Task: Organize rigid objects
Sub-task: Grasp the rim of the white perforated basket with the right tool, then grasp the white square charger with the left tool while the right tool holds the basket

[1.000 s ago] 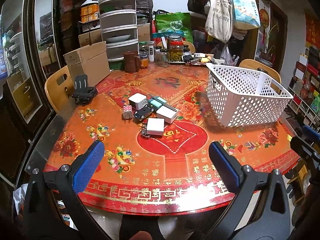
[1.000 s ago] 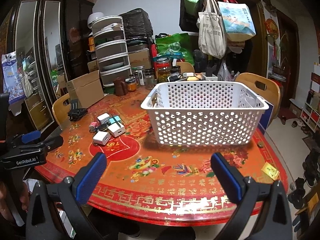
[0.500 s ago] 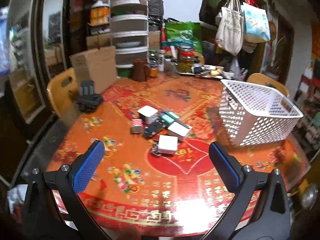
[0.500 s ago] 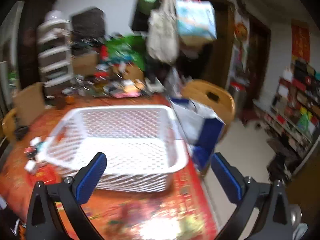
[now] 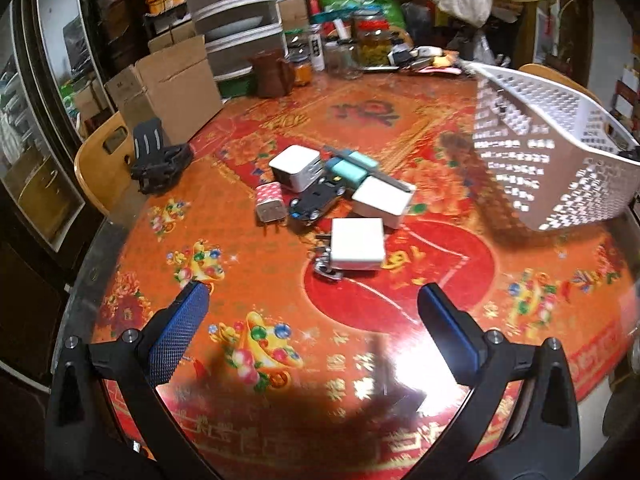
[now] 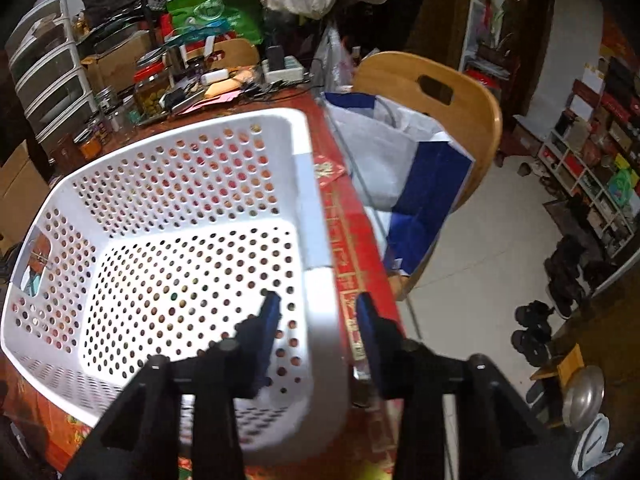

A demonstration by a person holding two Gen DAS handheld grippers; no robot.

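Note:
A white perforated basket (image 6: 168,208) stands on the red round table (image 5: 400,320) and also shows at the right in the left wrist view (image 5: 552,152). My right gripper (image 6: 318,312) straddles the basket's right rim, one finger inside and one outside, narrowed around the rim. A pile of small items lies at the table's middle: several white chargers (image 5: 358,244), a red patterned plug (image 5: 270,204), a black toy car (image 5: 316,200) and a teal block (image 5: 350,170). My left gripper (image 5: 308,320) is open and empty, just short of the pile.
A black stand (image 5: 160,160) and cardboard boxes (image 5: 176,84) sit at the table's left. Jars, a brown jug (image 5: 272,72) and clutter line the far edge. A wooden chair (image 6: 432,120) with a blue-white bag (image 6: 400,168) stands right of the basket.
My right gripper swung from in front of the basket to over its right rim and closed down around it. My left gripper moved closer to the pile.

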